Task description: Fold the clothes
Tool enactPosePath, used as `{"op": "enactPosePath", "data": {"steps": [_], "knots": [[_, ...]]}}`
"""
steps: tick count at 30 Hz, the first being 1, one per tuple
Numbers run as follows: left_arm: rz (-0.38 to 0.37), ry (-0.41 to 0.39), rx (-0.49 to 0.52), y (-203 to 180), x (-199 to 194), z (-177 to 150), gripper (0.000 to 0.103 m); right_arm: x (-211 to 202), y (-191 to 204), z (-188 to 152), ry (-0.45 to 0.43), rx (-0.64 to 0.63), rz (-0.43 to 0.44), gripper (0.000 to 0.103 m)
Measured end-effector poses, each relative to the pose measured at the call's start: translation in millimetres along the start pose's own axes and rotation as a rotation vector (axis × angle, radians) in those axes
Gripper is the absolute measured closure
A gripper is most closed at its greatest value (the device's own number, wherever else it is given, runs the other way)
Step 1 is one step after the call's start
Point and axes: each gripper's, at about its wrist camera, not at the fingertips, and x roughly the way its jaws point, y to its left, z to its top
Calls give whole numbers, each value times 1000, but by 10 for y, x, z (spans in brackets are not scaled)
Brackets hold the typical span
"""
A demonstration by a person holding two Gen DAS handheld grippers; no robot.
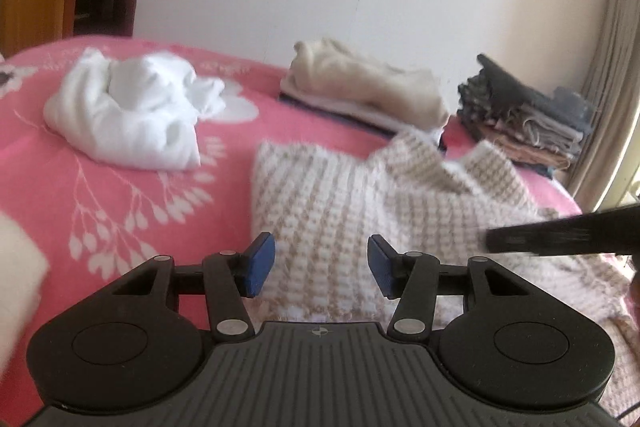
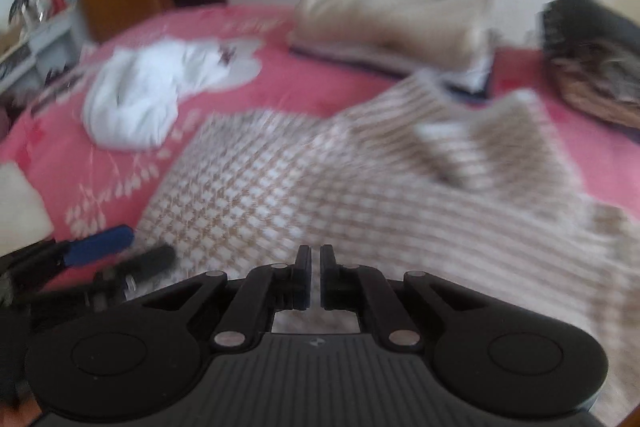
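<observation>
Meanwhile, leftmost on the pink bedspread (image 1: 120, 187) a crumpled white garment (image 1: 132, 115) waits unfolded. Hovering above the checked knit sweater (image 1: 360, 195), the left gripper (image 1: 321, 265) stands released and empty; further right, the right gripper (image 2: 316, 277) is clenched on nothing. Likely risk: pinching a single layer, dragging the half-folded knit askew.

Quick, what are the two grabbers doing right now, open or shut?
Left gripper: open, holding nothing, above the knitted sweater.
Right gripper: shut, nothing visible between its fingers.
</observation>
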Motion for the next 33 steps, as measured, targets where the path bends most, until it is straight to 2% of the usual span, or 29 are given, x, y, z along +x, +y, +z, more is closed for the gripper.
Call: {"op": "enactPosePath", "data": {"steps": [3, 4, 6, 7, 9, 10, 13, 15, 16, 19, 21, 24, 26, 28, 30, 33], "knots": [[-31, 89, 17, -24, 201, -56, 51, -283, -357, -197, -19, 65, -140, 101], [-19, 86, 48, -59, 242, -82, 51, -303, -504, -268, -12, 97, -191, 101], [6, 79, 112, -148, 275, -106, 50, -154, -866, -502, 77, 130, -308, 101], [12, 82, 119, -168, 277, -94, 50, -112, -1022, -623, 88, 157, -300, 103], [17, 82, 122, -168, 260, -71, 50, -208, -1198, -694, 48, 244, -224, 103], [17, 72, 120, -152, 224, -64, 50, -286, -1207, -677, 28, 261, -217, 102], [9, 25, 124, -141, 106, -50, 50, -532, -1142, -592, -33, 268, -231, 100], [5, 41, 141, -152, 143, -75, 50, -607, -1162, -555, -74, 252, -270, 100], [9, 55, 149, -154, 189, -97, 50, -591, -1194, -550, -78, 244, -302, 100], [18, 62, 173, -176, 247, -122, 50, -323, -1440, -706, 23, 269, -363, 102], [19, 58, 158, -175, 209, -73, 50, -304, -1541, -746, 1, 320, -353, 102], [17, 20, 163, -172, 151, -9, 50, -420, -1518, -547, -50, 370, -343, 100], [15, 34, 162, -186, 228, 25, 50, -415, -1513, -414, -87, 373, -327, 100], [12, 48, 161, -200, 306, 58, 50, -293, -1568, -317, -85, 373, -335, 100], [25, 88, 157, -194, 462, 21, 48, -49, -1690, -282, -42, 387, -359, 101], [31, 68, 178, -210, 462, 5, 47, 86, -1860, -349, -51, 447, -352, 103]]}}
